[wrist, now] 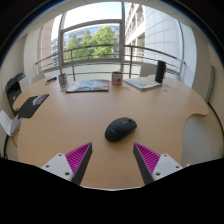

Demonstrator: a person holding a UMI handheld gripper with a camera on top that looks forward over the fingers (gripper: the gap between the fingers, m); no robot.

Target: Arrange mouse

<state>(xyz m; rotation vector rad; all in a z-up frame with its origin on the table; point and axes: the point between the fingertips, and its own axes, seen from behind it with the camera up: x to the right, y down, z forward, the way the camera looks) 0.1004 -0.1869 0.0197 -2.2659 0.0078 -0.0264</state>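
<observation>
A: Mouse (121,128) sits mid-counter (60,125), just ahead of the hand-held gripper (113,157), which is spread wide, nothing in it.

B: Approach?

A: Go straight fwd, fingers (78,158) either side of it, centre it, then close gently.

B: Room?

A: Plenty around it. Books (88,86) and stuff sit well away at the far edge by the window (95,40); chair (28,104) beside the counter's side.

Gripper (113,160) observed with both fingers entering from below, spread wide apart — jaws stand open, nothing clasped between them. Left finger (72,163) and right finger (155,162) each carry a magenta ribbed pad on the inner face, the pads angled toward one another. Finger bodies pale — tips level, at matching height.
</observation>
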